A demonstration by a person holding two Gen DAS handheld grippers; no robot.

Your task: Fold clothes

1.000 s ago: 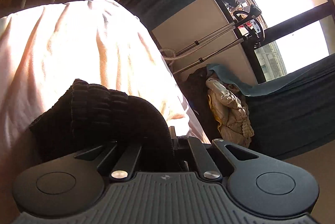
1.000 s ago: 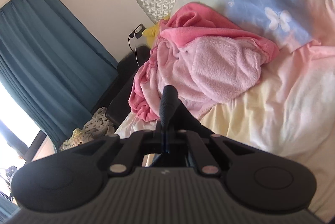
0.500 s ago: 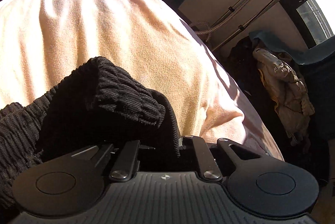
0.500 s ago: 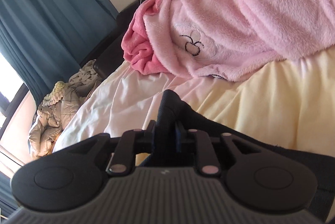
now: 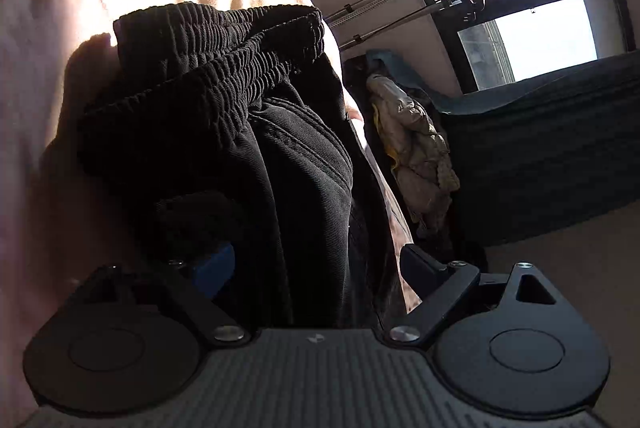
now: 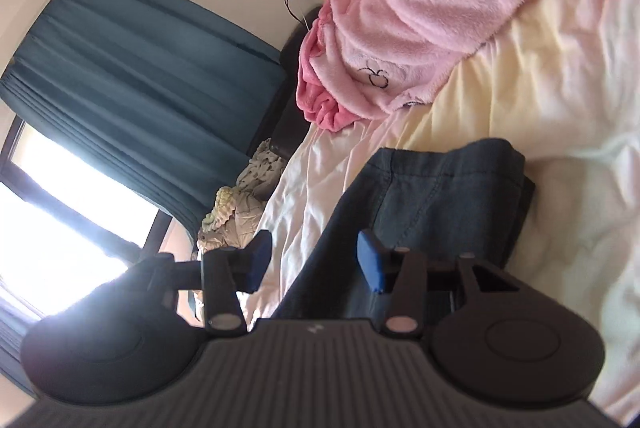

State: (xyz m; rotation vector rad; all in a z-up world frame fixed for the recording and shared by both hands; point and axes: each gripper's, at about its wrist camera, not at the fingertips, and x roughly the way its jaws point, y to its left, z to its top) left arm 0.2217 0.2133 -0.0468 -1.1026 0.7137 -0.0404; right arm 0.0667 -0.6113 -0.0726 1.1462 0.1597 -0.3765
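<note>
Here, left gripper [image 5: 312, 260] and right gripper [image 6: 314, 260] both spread wide, low over dark trousers [image 6: 436, 195] on the bed [image 6: 560, 99].

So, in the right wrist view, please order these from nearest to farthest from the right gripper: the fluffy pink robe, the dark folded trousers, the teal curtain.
1. The dark folded trousers lie on the bed directly ahead of the open right gripper.
2. The fluffy pink robe is heaped further up the bed, upper centre.
3. The teal curtain hangs by the window beyond the bed, at left.
</note>
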